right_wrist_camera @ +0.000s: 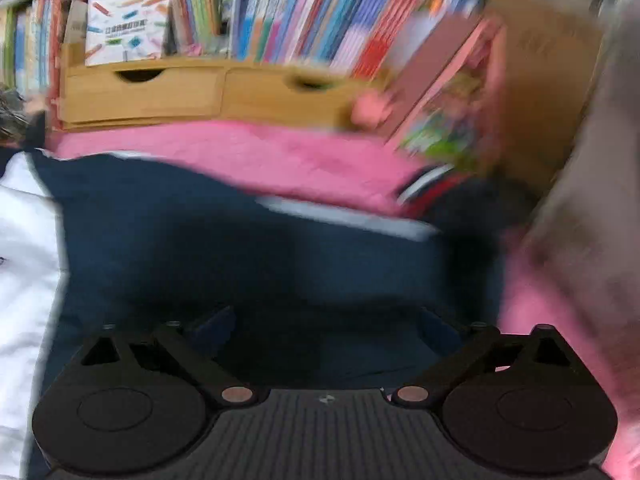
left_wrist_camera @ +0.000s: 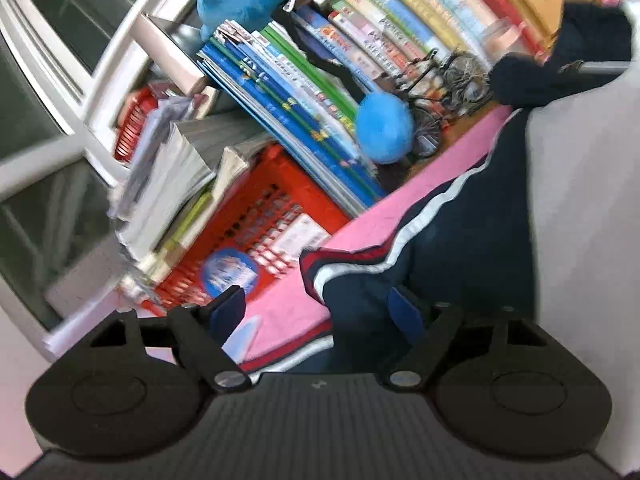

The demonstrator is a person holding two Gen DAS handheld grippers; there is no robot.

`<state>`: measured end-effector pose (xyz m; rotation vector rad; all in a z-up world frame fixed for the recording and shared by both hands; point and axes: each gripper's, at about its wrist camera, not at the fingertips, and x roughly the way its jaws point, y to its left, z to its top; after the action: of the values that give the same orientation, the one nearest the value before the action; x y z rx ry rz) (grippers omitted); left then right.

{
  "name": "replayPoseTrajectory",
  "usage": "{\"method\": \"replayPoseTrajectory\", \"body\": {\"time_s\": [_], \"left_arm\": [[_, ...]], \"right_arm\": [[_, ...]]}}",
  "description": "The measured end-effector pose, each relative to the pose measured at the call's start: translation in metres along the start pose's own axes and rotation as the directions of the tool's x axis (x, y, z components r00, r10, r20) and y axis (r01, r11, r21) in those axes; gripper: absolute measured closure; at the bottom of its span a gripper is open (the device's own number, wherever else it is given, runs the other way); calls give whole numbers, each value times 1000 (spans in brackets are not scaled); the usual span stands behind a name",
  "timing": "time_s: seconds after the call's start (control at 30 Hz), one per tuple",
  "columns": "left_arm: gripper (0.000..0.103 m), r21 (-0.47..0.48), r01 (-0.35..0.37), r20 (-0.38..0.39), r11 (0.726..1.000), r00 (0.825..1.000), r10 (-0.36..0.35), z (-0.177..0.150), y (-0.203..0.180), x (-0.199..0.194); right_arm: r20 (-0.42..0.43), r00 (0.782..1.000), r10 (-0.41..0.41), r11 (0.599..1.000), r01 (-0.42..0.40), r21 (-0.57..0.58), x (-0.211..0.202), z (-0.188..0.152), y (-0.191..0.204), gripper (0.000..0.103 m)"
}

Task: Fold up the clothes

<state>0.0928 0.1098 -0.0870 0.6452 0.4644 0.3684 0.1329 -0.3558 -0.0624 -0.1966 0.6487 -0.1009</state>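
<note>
navy jacket (left_wrist_camera: pixel 460 232) with white and red stripes lies on the pink blanket (left_wrist_camera: pixel 384 208), both the left gripper (left_wrist_camera: pixel 320 316) and right gripper (right_wrist_camera: pixel 324 328) wide open holding nothing, book titles too blurry to read.

garment (left_wrist_camera: pixel 472 216): navy, white stripe, red cuff | blanket (right_wrist_camera: pixel 240 152): pink

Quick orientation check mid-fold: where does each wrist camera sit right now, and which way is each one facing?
Left wrist: sits on the left gripper, tilted view across the pink cover toward a shelf of books; its own open fingers show.
Right wrist: sits on the right gripper, low over the navy garment, facing a wooden drawer unit; its open fingers show, blurred.
Shared: both see the navy garment with white stripes on the pink cover.
</note>
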Motion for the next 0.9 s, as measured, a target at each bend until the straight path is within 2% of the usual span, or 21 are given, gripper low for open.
{"method": "replayPoseTrajectory", "body": {"time_s": [0.07,0.1,0.13,0.17,0.23,0.3,0.33,0.4,0.43,0.5,0.53,0.57,0.63,0.73,0.8,0.87,0.9], "left_arm": [[25,-113,121,13,986,993,-121,5,16,-20],[26,-172,188,31,967,982,-185,10,21,-31],[26,-219,264,63,939,964,-257,15,25,-41],[25,-240,353,99,904,936,-339,22,24,-52],[20,-228,508,156,831,861,-484,34,14,-72],[16,-173,581,178,795,812,-555,43,-6,-88],[16,-147,590,173,794,806,-567,46,-16,-92],[19,-100,550,134,829,833,-536,48,-39,-91],[18,-97,541,108,835,840,-531,47,-45,-87],[17,-140,545,43,827,838,-545,43,-48,-70],[14,-160,545,22,823,835,-549,39,-48,-63],[9,-178,546,14,819,834,-552,34,-47,-57],[0,-212,541,14,814,834,-551,27,-43,-50],[0,-256,543,5,800,828,-561,25,-40,-46],[0,-265,542,3,797,827,-562,24,-39,-46],[0,-266,542,3,797,828,-561,23,-39,-47],[0,-264,540,3,799,829,-559,23,-39,-47]], "right_arm": [[55,990,129,992,-128,-22,-23,2,14,4],[66,976,210,977,-206,-53,-31,4,33,4],[74,955,289,956,-282,-85,-39,7,51,4],[79,927,366,927,-356,-117,-47,9,70,4],[65,860,506,854,-488,-181,-58,12,113,4],[14,797,603,777,-584,-234,-57,12,161,4],[-17,788,615,762,-599,-247,-56,8,179,5],[-82,780,620,740,-617,-266,-52,-1,211,10],[-101,767,633,728,-635,-258,-50,-3,214,7],[-132,736,664,697,-673,-247,-52,-6,207,7],[-134,734,666,691,-674,-261,-56,-5,198,8],[-128,738,663,691,-668,-276,-58,-3,186,8],[-73,796,600,763,-598,-246,-42,11,154,7],[6,884,468,873,-462,-156,-8,35,99,7],[19,957,291,956,-289,-50,37,52,48,7],[-23,994,107,994,-107,21,85,64,-2,10],[-57,998,39,998,-36,50,106,68,-28,11]]}}
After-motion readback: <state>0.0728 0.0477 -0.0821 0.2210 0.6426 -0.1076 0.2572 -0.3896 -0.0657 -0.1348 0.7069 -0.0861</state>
